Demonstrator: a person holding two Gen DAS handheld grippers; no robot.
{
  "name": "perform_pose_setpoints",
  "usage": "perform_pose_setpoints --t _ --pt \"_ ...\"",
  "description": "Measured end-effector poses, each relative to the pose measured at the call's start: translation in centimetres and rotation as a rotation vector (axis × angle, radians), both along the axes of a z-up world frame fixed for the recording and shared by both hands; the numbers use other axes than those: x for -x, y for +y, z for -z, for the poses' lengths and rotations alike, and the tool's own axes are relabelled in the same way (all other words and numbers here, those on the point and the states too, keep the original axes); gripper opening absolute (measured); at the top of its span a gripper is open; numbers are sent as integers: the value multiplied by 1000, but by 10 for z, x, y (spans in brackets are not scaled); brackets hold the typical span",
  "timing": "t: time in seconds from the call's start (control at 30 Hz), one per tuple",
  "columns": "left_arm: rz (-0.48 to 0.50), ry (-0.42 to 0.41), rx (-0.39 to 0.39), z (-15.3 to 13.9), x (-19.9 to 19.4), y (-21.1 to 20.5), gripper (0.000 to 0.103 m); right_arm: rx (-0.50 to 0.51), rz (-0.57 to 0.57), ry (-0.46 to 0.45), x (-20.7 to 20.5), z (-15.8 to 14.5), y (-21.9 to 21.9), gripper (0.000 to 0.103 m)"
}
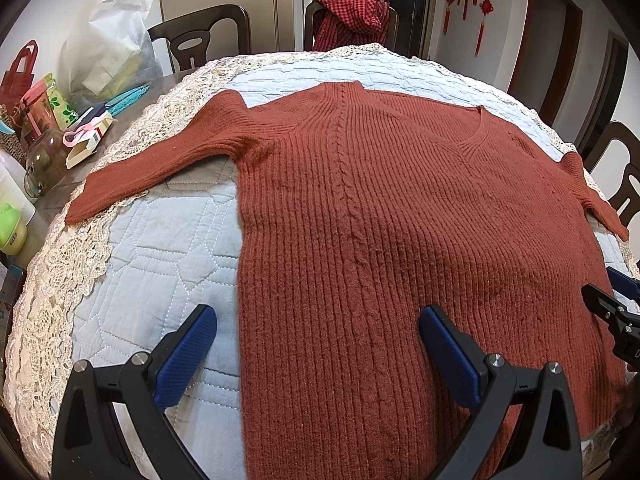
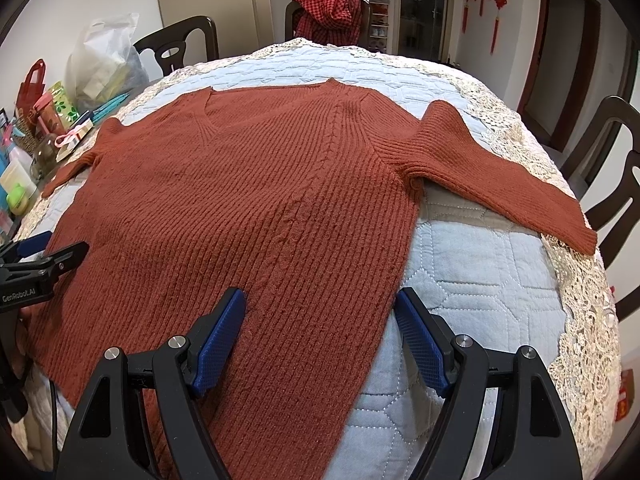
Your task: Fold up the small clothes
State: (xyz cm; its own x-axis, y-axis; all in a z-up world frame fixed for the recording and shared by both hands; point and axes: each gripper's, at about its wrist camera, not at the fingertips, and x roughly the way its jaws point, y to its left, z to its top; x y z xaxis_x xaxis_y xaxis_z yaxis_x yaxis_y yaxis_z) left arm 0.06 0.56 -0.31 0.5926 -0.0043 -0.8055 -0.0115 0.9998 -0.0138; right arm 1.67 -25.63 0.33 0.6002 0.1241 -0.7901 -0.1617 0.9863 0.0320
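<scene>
A rust-red ribbed knit sweater lies flat on a pale blue quilted cover, V-neck away from me, both sleeves spread out sideways. My left gripper is open above the sweater's lower left edge, nothing between its blue pads. My right gripper is open over the sweater at its lower right edge, one finger above the knit and the other above the quilt. Each view catches the other gripper at its side edge: the right gripper and the left gripper.
Clutter crowds the table's left side: a white plastic bag, a red gift bag, a glass jar, small boxes. Dark wooden chairs ring the table; one holds a red checked cloth. A lace border edges the quilt.
</scene>
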Motion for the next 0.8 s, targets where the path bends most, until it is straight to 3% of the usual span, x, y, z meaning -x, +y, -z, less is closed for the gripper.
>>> perform_pose_setpoints --t 0.8 --pt "5 7 2 0 -1 1 102 -7 -10 16 -2 -1 -1 77"
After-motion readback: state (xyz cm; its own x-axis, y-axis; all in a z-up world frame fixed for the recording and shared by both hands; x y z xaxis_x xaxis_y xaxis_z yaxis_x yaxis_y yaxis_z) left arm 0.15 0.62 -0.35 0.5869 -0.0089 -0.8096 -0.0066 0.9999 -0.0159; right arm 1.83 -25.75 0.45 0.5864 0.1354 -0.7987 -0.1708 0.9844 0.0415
